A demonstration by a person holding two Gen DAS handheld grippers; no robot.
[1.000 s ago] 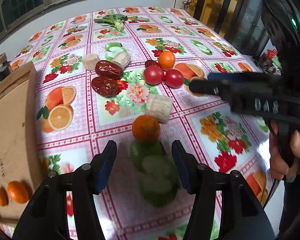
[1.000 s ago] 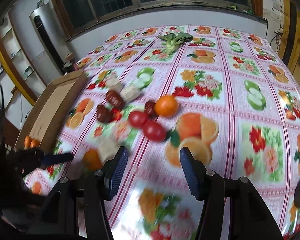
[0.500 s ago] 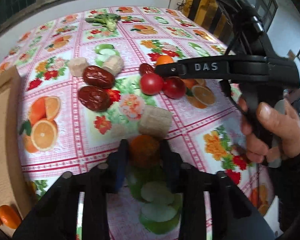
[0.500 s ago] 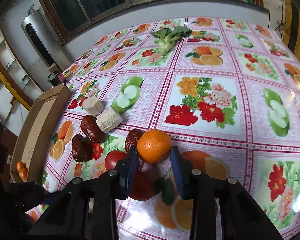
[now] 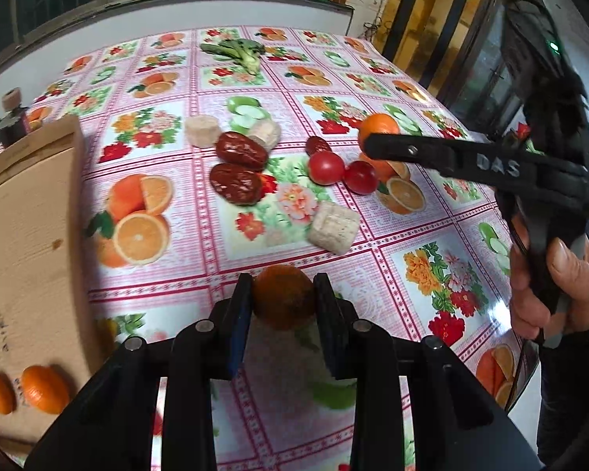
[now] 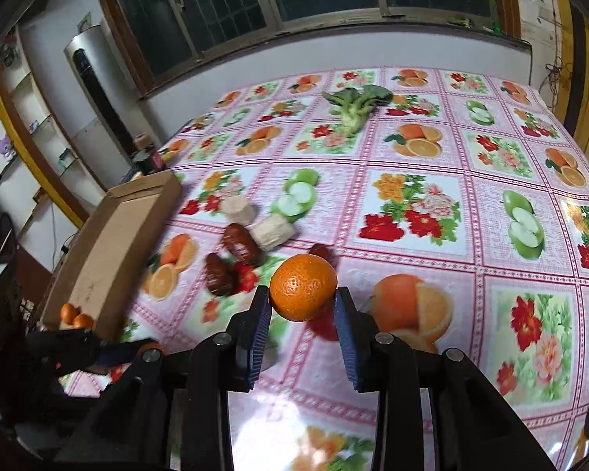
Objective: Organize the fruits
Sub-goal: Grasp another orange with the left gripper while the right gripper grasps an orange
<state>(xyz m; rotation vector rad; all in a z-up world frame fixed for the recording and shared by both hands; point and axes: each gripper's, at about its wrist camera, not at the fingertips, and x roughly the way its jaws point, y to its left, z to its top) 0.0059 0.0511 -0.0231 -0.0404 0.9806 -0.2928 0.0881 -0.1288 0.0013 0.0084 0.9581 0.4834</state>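
My left gripper (image 5: 283,294) is shut on a small orange (image 5: 282,302), held just above the flowered tablecloth (image 5: 373,274). The right gripper (image 6: 302,302) is shut on a second orange (image 6: 303,292), lifted above the cloth; in the left wrist view that orange (image 5: 379,127) shows at the tip of its dark finger. Two tomatoes (image 5: 326,167), three red dates (image 5: 240,151) and three pale cut chunks (image 5: 333,227) lie on the cloth between the grippers. A cardboard box (image 5: 23,204) on the left holds two oranges (image 5: 43,388).
A broccoli stalk (image 5: 239,51) lies at the far end of the table. A dark bottle (image 5: 11,117) stands behind the box. A person's hand (image 5: 549,286) holds the right gripper at the table's right edge. The wall and windows run along the far side.
Both grippers were open a second ago. Each has closed on an orange and raised it off the cloth.
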